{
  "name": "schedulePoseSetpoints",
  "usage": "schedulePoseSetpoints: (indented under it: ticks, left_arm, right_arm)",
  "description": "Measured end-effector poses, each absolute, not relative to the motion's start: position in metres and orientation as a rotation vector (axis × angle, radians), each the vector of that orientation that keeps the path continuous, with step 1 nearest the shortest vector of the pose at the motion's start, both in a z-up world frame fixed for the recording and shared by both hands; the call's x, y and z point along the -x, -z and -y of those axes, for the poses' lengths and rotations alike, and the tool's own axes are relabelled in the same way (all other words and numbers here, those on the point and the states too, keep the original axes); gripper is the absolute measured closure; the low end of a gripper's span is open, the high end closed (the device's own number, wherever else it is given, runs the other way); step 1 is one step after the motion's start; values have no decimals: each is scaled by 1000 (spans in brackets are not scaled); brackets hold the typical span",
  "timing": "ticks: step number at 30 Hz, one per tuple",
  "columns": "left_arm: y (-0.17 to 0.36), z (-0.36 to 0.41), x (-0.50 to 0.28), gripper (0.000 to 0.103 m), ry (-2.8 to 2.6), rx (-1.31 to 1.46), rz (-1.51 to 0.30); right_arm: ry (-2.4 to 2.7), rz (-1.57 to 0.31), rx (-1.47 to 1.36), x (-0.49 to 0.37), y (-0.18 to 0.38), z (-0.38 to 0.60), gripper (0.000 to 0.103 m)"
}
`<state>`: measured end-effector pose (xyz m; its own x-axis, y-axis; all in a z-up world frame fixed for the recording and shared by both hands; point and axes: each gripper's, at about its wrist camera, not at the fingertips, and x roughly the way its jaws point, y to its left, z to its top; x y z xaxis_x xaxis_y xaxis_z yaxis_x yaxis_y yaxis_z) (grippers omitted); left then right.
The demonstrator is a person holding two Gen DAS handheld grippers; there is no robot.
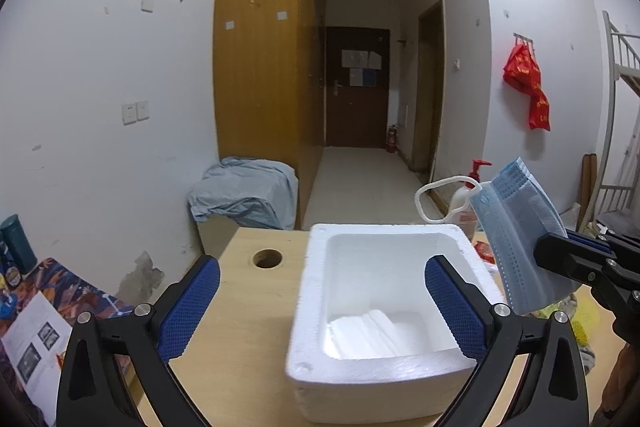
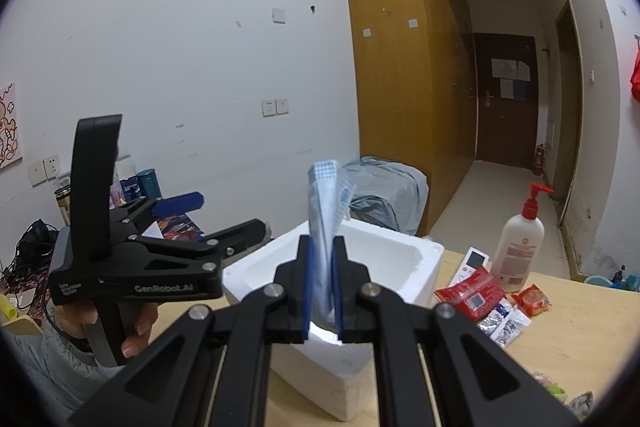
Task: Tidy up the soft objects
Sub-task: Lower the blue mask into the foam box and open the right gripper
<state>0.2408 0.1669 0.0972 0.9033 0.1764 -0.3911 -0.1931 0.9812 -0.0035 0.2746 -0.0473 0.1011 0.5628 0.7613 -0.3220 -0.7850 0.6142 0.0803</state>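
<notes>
The pleated blue surgical face mask (image 1: 520,239) hangs pinched flat in the closed right gripper (image 2: 321,291), just beside the white foam box (image 1: 312,363). The left gripper (image 1: 320,301), spread wide and empty, straddles the box. Lower the mask well inside before releasing, minding its ear loop (image 1: 432,195).

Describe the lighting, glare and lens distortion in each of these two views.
Left wrist view: dim, even indoor light, fisheye bending the walls, black corner vignette; the foam box interior is nearly blown out. Right wrist view: same curvature; bright glare under the blue mask clamped in the right gripper, and the mask looks soft and slightly blurred.
</notes>
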Motion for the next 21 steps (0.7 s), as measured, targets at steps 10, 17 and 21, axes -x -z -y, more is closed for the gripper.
schedulePoseSetpoints:
  ticks: [10,17,21]
  left_arm:
    - [-101,-189,-219,0,-250,68,-380]
    - [-100,-201,-211,0,-277,72,-380]
    - [-99,-204,-208,0,-281,76,-378]
  right_arm:
    - [-946,-350,90,-277,-99,21,92]
    - [-963,-370,102,-282,-93,5,92]
    - [-960,-389,97,-289,-88,1,91]
